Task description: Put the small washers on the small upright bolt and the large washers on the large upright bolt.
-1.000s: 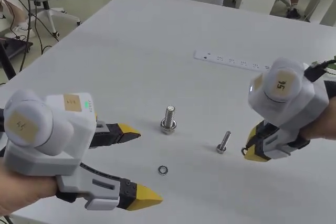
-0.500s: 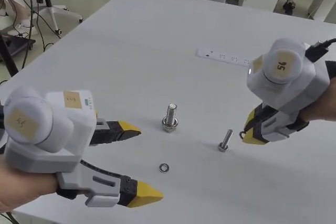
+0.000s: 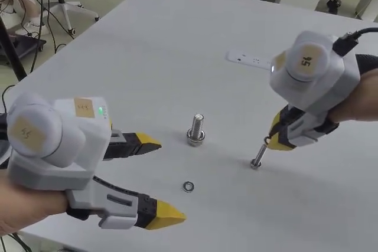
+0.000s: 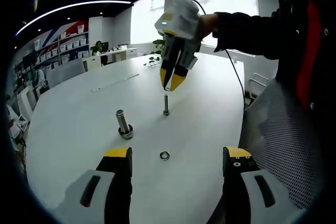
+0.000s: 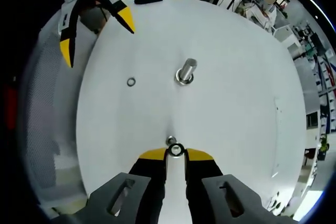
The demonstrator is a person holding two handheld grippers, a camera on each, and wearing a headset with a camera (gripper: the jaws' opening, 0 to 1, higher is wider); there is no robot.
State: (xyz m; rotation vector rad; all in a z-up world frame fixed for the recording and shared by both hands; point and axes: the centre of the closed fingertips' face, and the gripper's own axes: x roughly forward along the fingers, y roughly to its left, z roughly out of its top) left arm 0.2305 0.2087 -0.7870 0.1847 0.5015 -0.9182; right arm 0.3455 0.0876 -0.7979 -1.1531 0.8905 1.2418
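Observation:
The small bolt (image 3: 257, 157) stands upright on the white table (image 3: 147, 57). Just above its top, my right gripper (image 3: 275, 141) is shut on a small washer (image 5: 176, 150), which shows between the yellow tips with the small bolt's top (image 5: 170, 140) right beyond it. The large bolt (image 3: 196, 129) stands left of the small one, with washers at its base. A loose small washer (image 3: 188, 186) lies flat in front of it. My left gripper (image 3: 159, 178) hovers open at the near left, its jaws wide apart and pointing toward the loose washer (image 4: 165, 155).
A white power strip (image 3: 248, 60) lies on the table beyond the bolts. Office chairs and cables stand off the table's far left edge. The table's front edge runs close under my left gripper.
My right gripper has moved left and slightly up with the small washer, from beside the small bolt to just above its top. The left gripper has hardly moved.

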